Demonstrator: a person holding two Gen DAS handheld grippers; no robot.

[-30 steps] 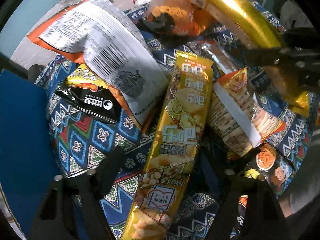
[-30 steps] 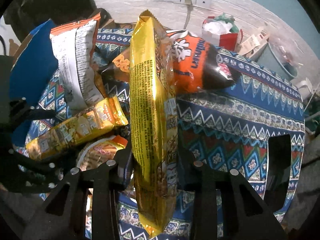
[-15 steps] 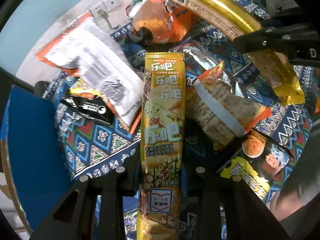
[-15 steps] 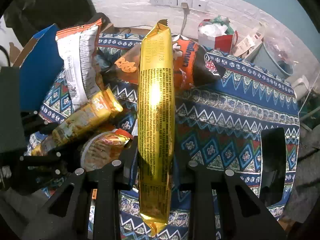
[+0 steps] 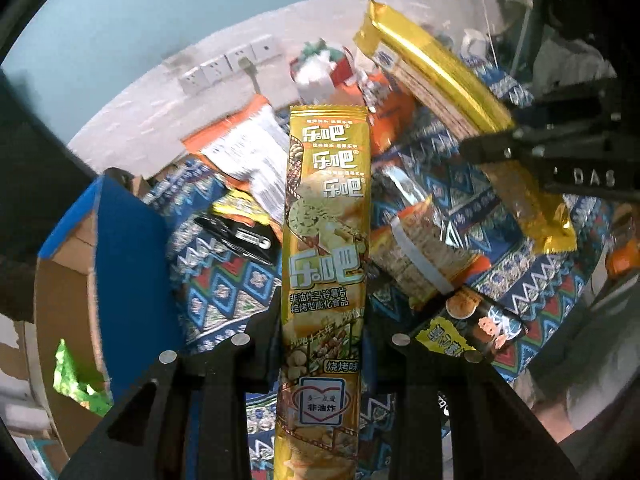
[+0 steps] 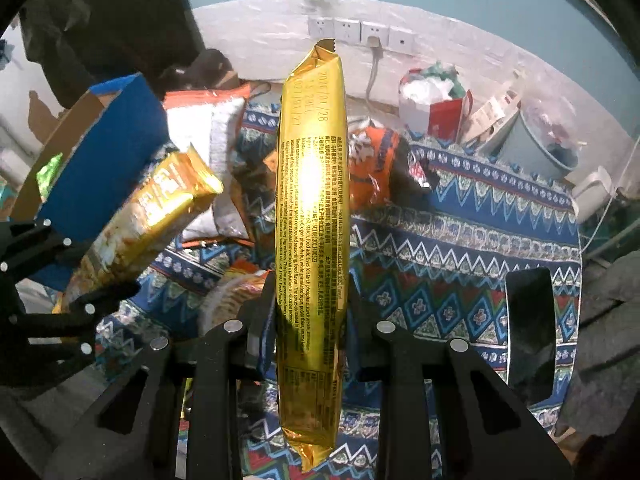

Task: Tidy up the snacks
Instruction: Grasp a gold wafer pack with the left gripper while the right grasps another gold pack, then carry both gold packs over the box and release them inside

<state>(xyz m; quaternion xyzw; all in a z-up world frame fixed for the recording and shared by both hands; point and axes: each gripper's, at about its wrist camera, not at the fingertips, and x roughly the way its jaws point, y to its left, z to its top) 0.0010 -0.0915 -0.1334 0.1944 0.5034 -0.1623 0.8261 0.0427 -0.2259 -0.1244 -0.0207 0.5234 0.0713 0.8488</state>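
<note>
1. The left gripper (image 5: pixel 324 344) is clamped on a long yellow chip pack (image 5: pixel 325 240), printed front up, lifted above the patterned cloth (image 5: pixel 216 284); "非油炸" reads in its heart badge.
2. The right gripper (image 6: pixel 310 320) grips a gold pack (image 6: pixel 312 208), its back showing a stamped date, "2026/01/28", and fine ingredient print.
3. A blue-sided carton (image 5: pixel 128 272) stands at the cloth's left edge.

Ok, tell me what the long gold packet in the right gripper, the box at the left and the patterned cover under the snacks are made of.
Gold packet: looks like metallised plastic film, glossy; a bright glare runs down it and the end seal is crimped.
Box: apparently cardboard, matte; brown inside, blue outside.
Patterned cover: probably woven or printed cloth, dull, without shine; the exact fibre cannot be told.
</note>
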